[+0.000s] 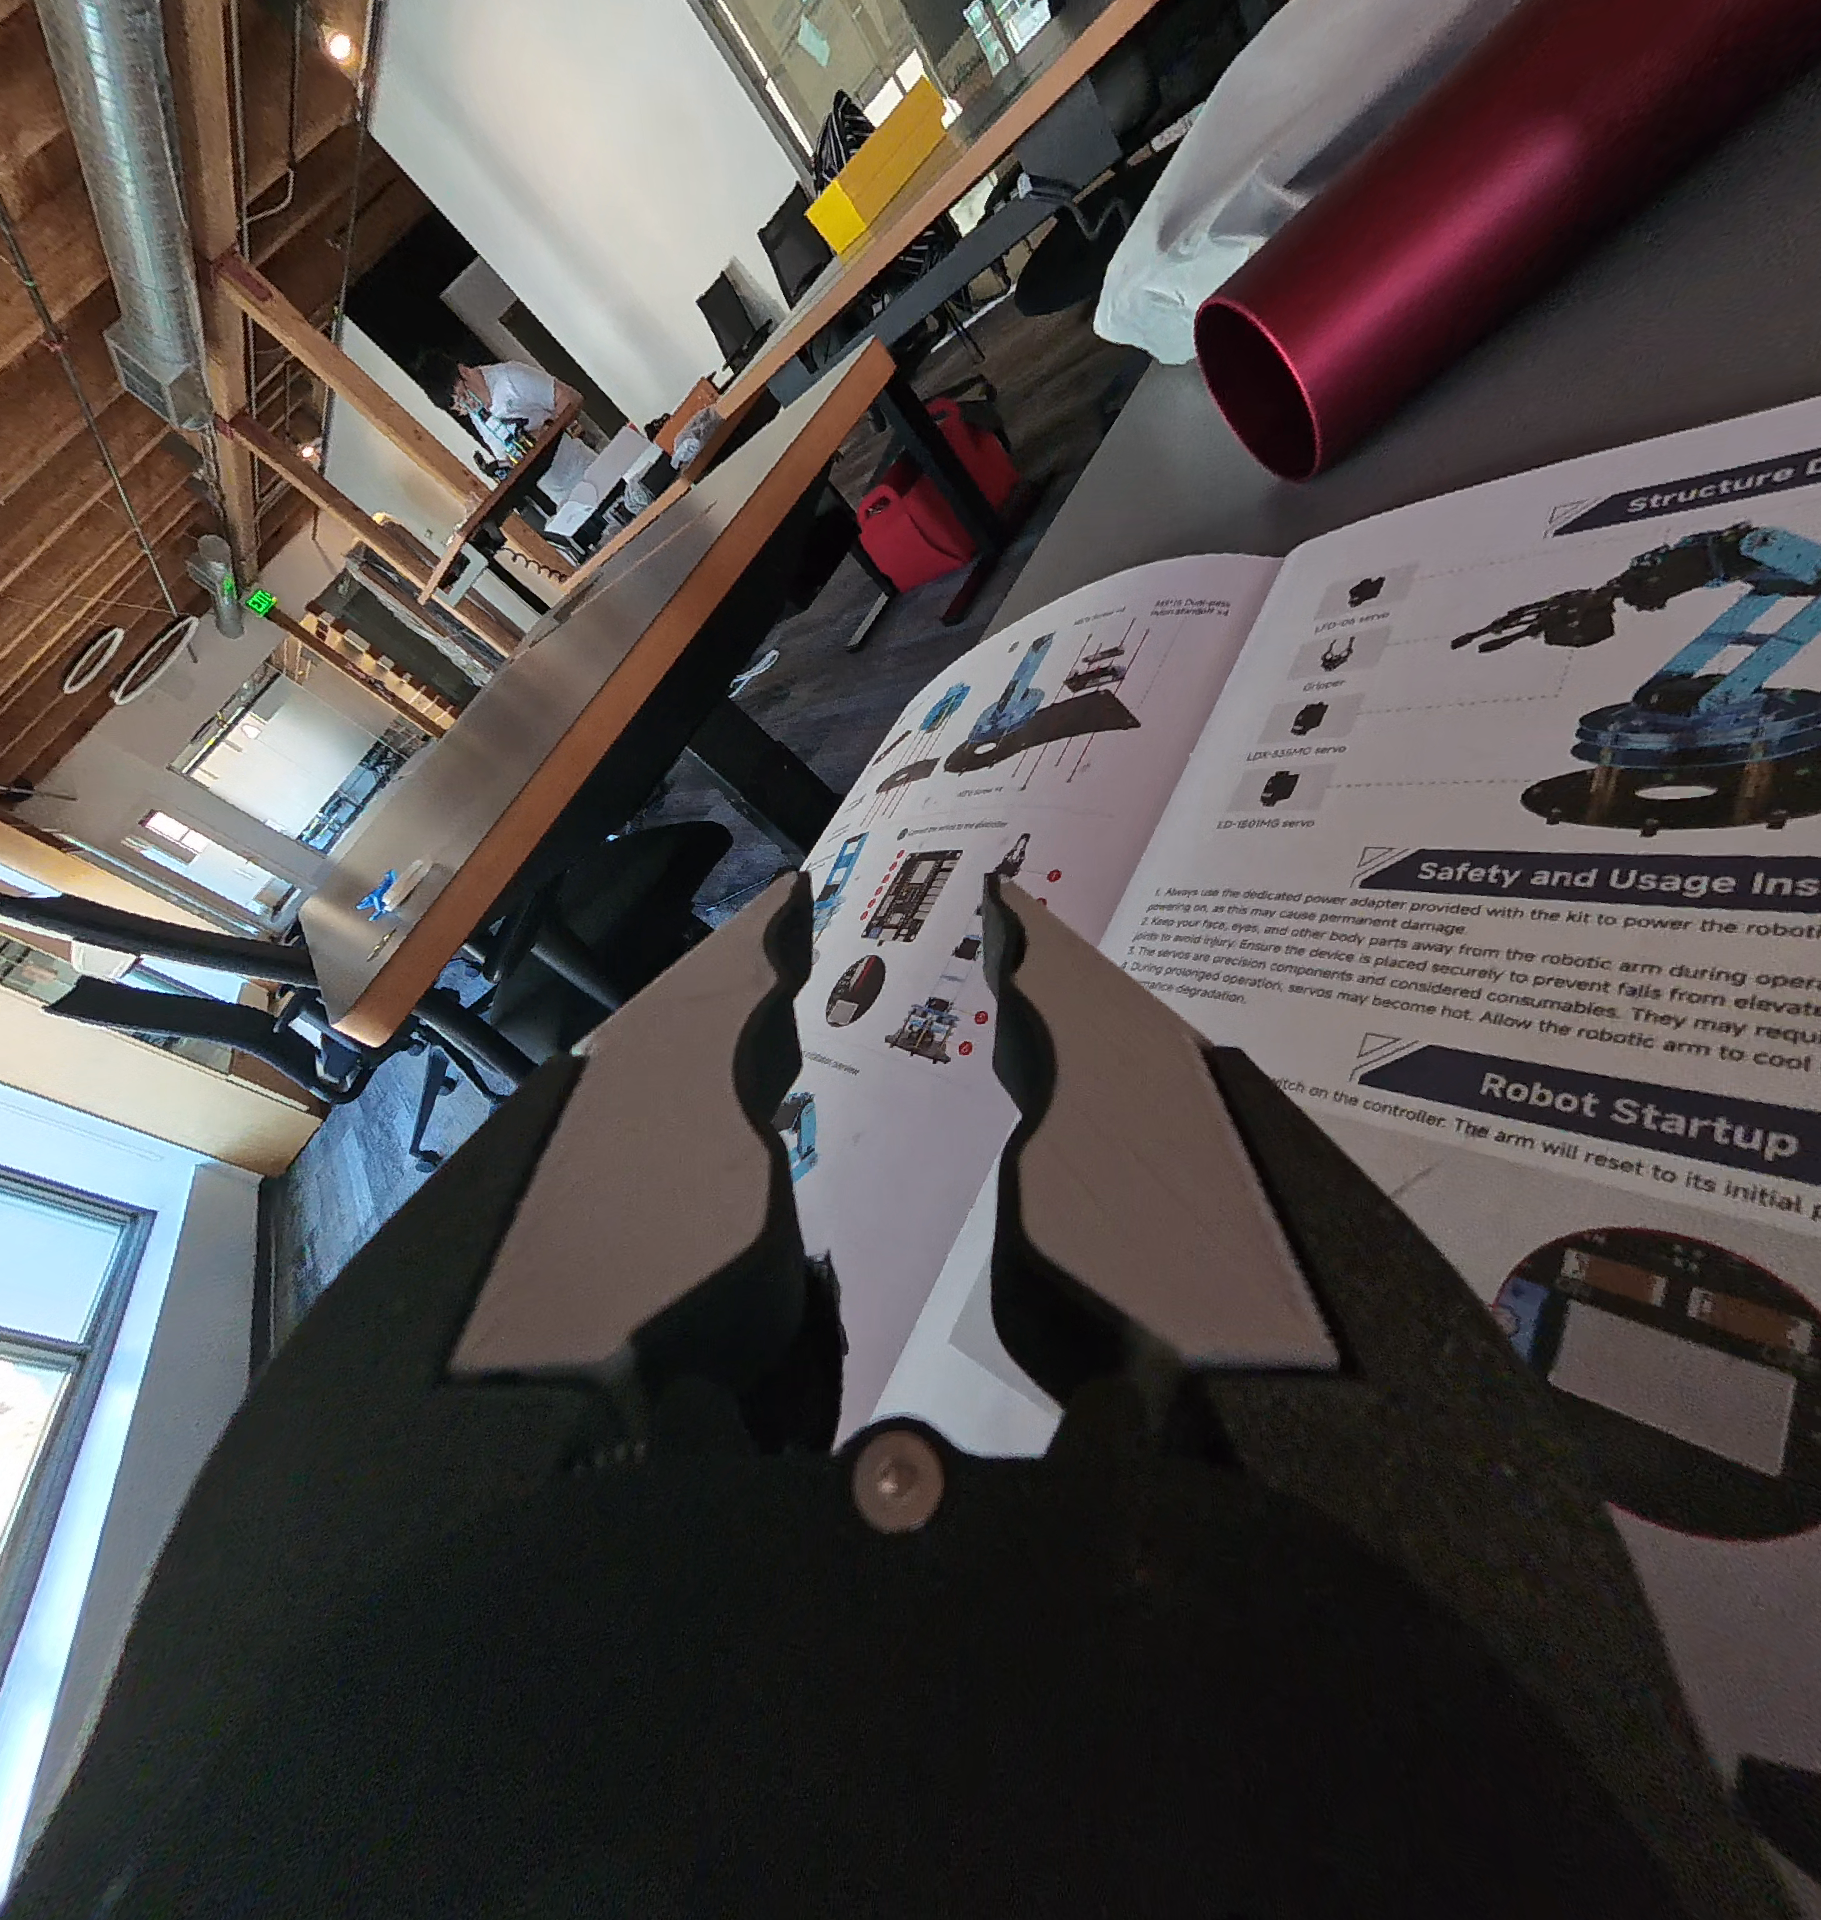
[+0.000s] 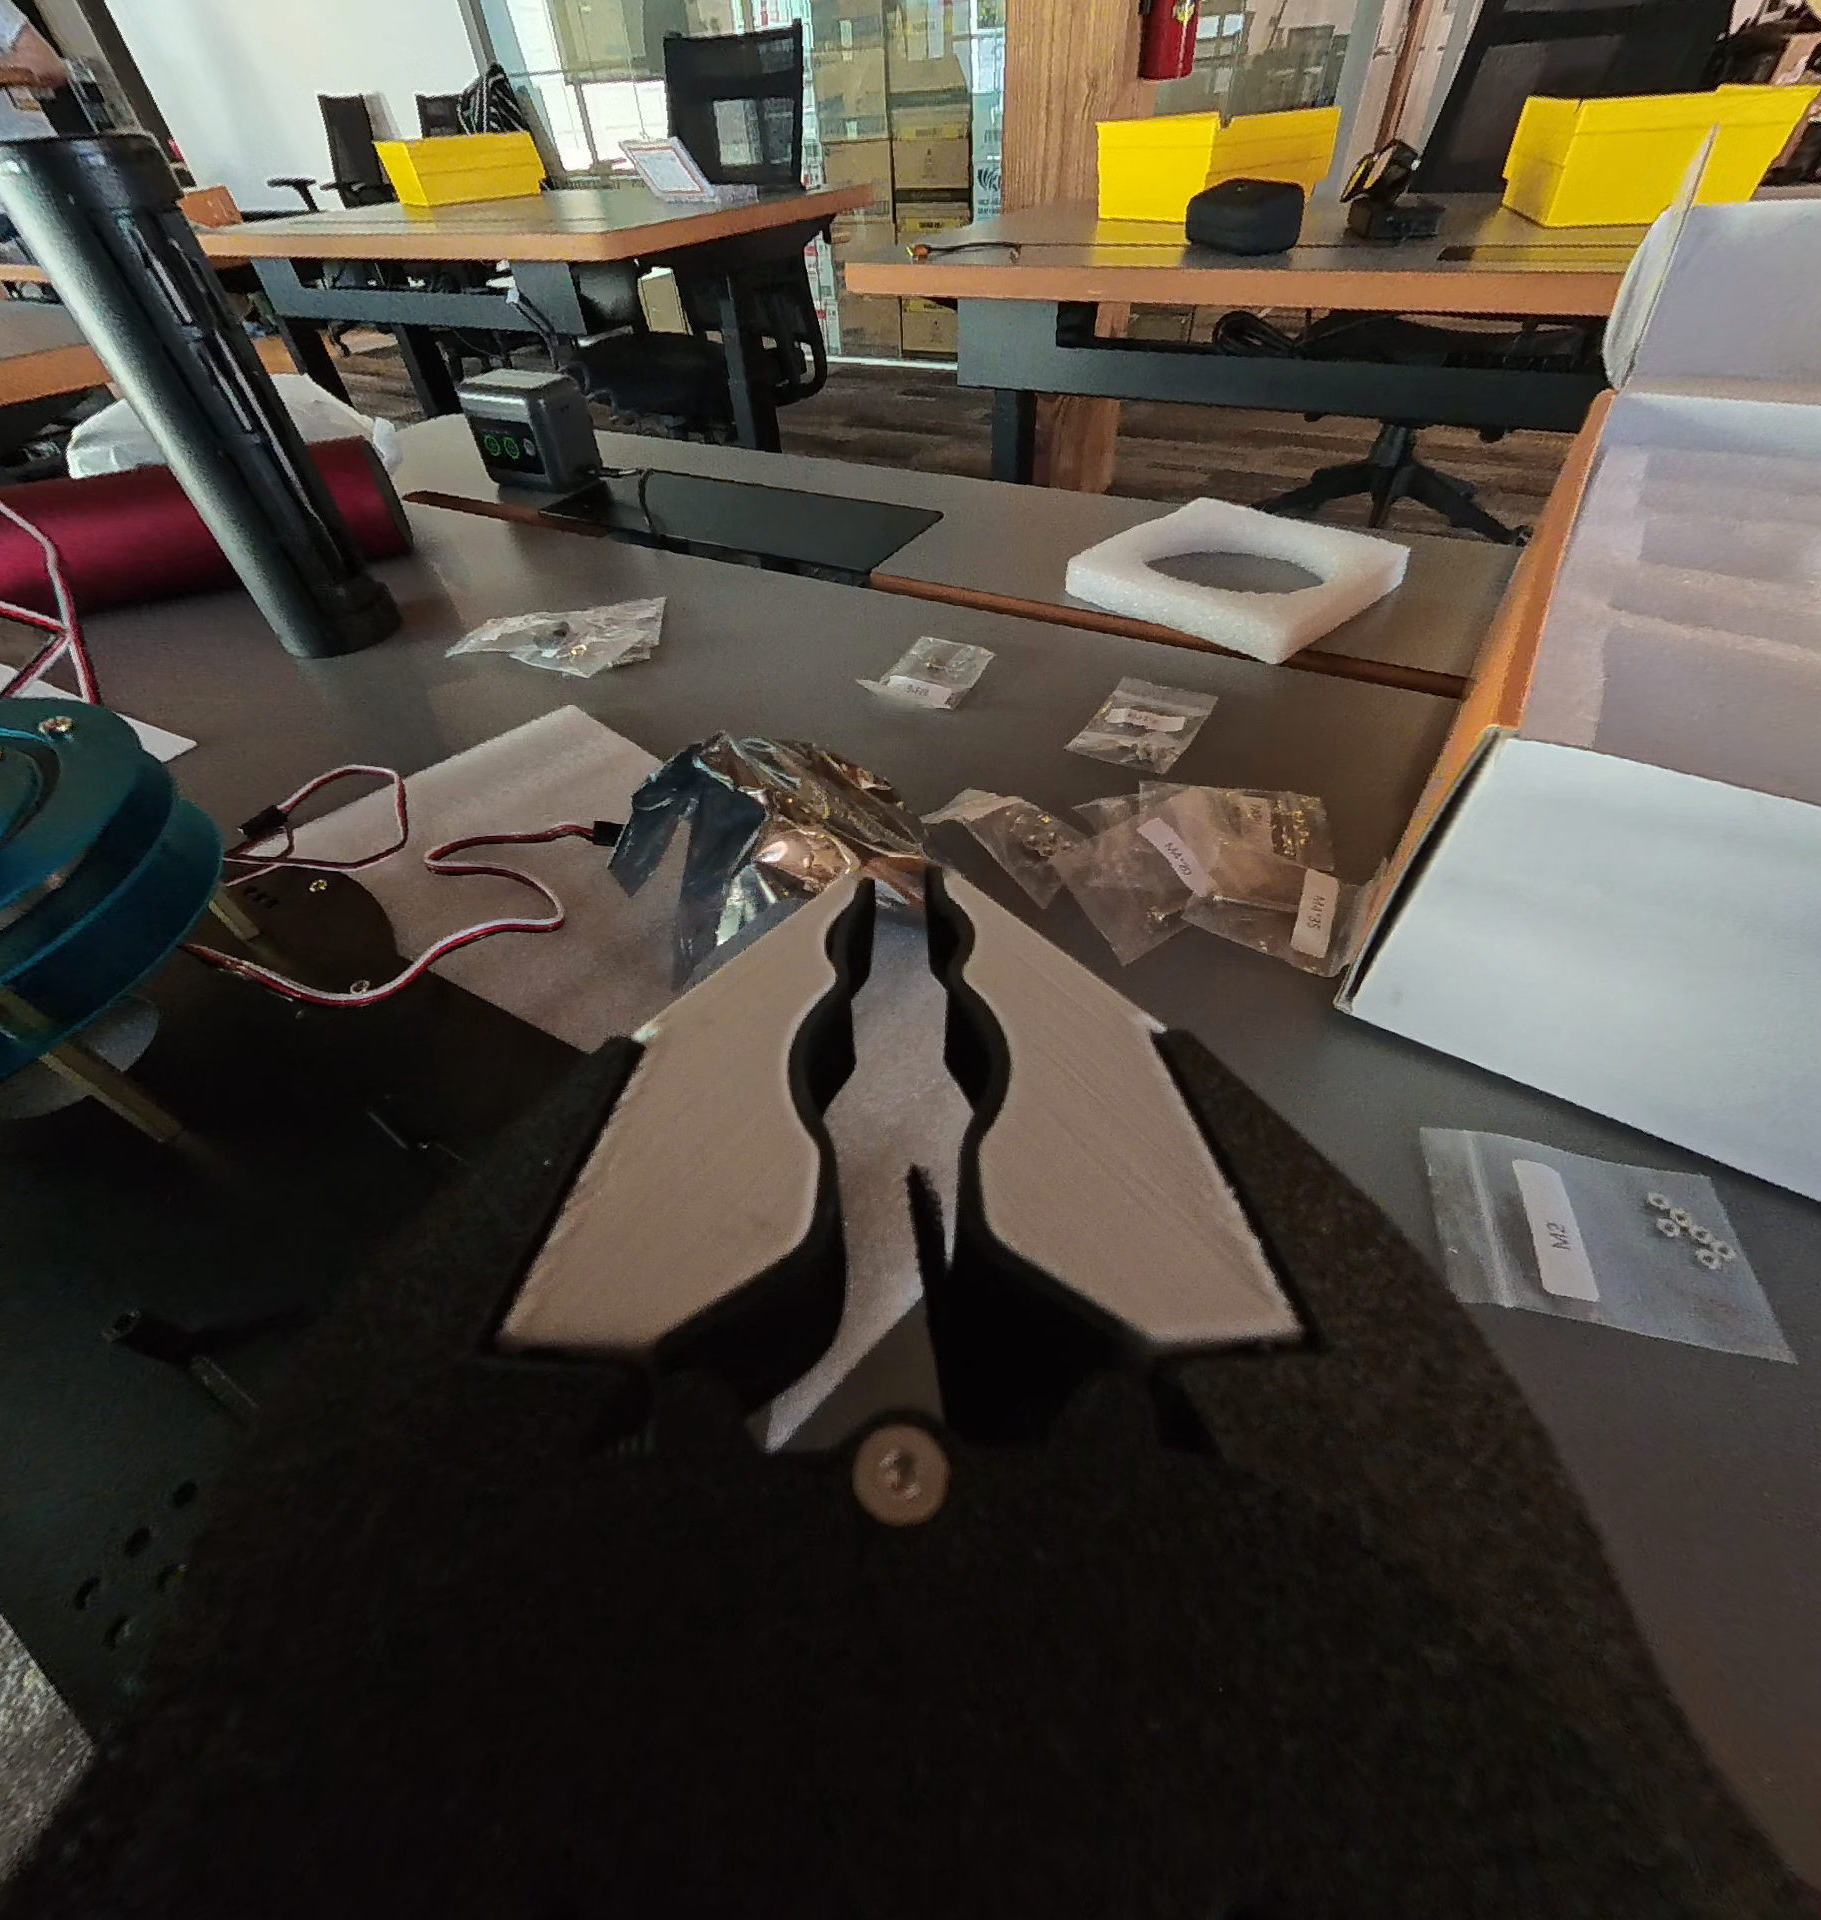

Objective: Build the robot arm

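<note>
Paper booklet (image 1: 1405,831) under left gripper (image 1: 895,883); right gripper (image 2: 901,883) nears foil wrapper (image 2: 771,831).

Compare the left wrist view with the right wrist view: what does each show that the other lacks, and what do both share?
Only the left wrist view shows the open booklet, with the left claw open above its pages. Only the right wrist view shows the crumpled foil bag, small hardware bags, foam ring and white box; the right claw is open, holding nothing. Both show the maroon tube and grey table.
</note>
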